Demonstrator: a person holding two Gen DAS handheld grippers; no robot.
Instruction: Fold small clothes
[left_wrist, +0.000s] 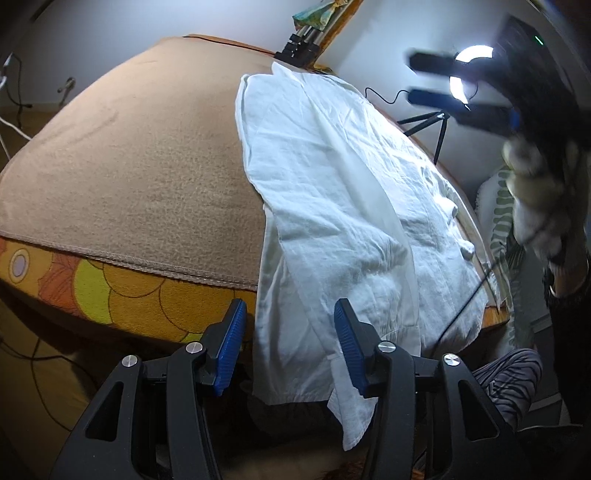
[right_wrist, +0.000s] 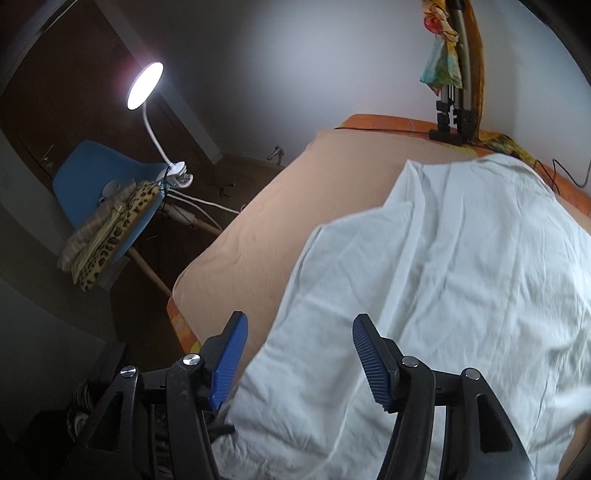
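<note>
From my left wrist camera I saw the white garment (left_wrist: 332, 206) spread along the bed's (left_wrist: 140, 166) right side, its hem hanging over the near edge, with the blurred right tongs (left_wrist: 424, 79) raised by a ring light (left_wrist: 471, 72). Only the right view showed a blue chair (right_wrist: 96, 177). My left tongs (left_wrist: 290, 325) stood spread, pinching nothing; the right tongs likewise gaped empty above the cloth.

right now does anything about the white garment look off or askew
Yes. The white garment lies crooked on the tan blanket, wrinkled, with its near end hanging over the bed edge, one corner drooping lower. Both the left gripper and right gripper are open and hold nothing.
</note>
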